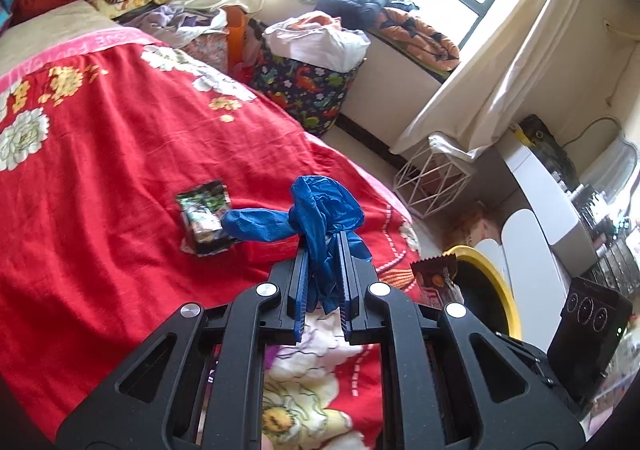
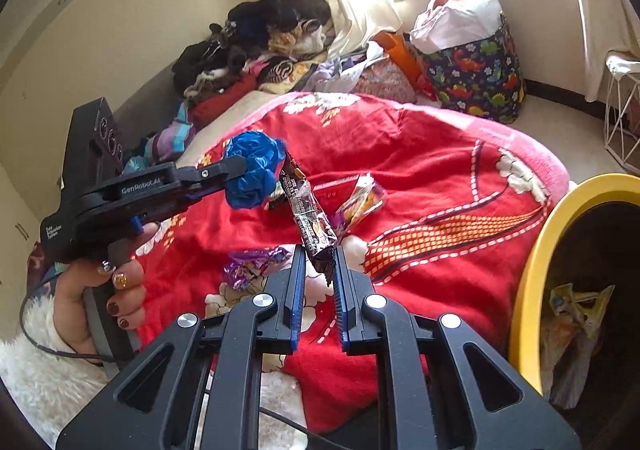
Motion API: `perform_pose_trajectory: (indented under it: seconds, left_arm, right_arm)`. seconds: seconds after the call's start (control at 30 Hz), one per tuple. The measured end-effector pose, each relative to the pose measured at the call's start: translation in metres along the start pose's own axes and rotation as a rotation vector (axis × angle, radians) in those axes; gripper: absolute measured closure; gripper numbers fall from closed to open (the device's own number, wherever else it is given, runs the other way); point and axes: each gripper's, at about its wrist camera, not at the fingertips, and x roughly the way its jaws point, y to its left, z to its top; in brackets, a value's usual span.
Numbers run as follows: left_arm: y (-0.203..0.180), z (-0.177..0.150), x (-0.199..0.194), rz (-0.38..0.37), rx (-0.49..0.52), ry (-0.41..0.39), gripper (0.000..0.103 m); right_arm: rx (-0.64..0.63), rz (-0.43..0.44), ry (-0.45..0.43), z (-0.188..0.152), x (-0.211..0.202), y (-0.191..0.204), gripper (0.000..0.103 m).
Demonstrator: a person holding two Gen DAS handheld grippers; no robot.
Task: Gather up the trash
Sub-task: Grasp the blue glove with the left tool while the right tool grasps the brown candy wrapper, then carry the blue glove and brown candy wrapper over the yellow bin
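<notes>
My left gripper [image 1: 322, 240] is shut on a crumpled blue glove [image 1: 320, 206] and holds it above the red bedspread [image 1: 100, 170]; it also shows in the right wrist view [image 2: 236, 166] with the glove [image 2: 252, 166]. My right gripper [image 2: 318, 254] is shut on a dark brown snack wrapper [image 2: 310, 218], which also shows in the left wrist view [image 1: 436, 274]. A green wrapper [image 1: 204, 216] lies on the bedspread left of the glove. A purple foil wrapper [image 2: 252, 264] and a yellow-orange wrapper [image 2: 360, 200] lie on the bedspread [image 2: 420, 154]. A yellow-rimmed bin [image 2: 536, 262] stands at the right.
A dinosaur-print basket [image 1: 308, 90] full of clothes and a white wire basket [image 1: 432, 178] stand on the floor by the curtained window. Clothes are piled at the head of the bed [image 2: 248, 42]. The bin holds crumpled paper [image 2: 576, 314].
</notes>
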Motion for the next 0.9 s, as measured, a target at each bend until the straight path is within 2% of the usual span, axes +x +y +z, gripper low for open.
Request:
perform_pose_trajectory:
  seconds: [0.9]
  left_arm:
    - [-0.081, -0.016, 0.001, -0.112, 0.173, 0.02, 0.095]
  right_arm:
    - [0.098, -0.104, -0.18, 0.013, -0.078, -0.051, 0.09]
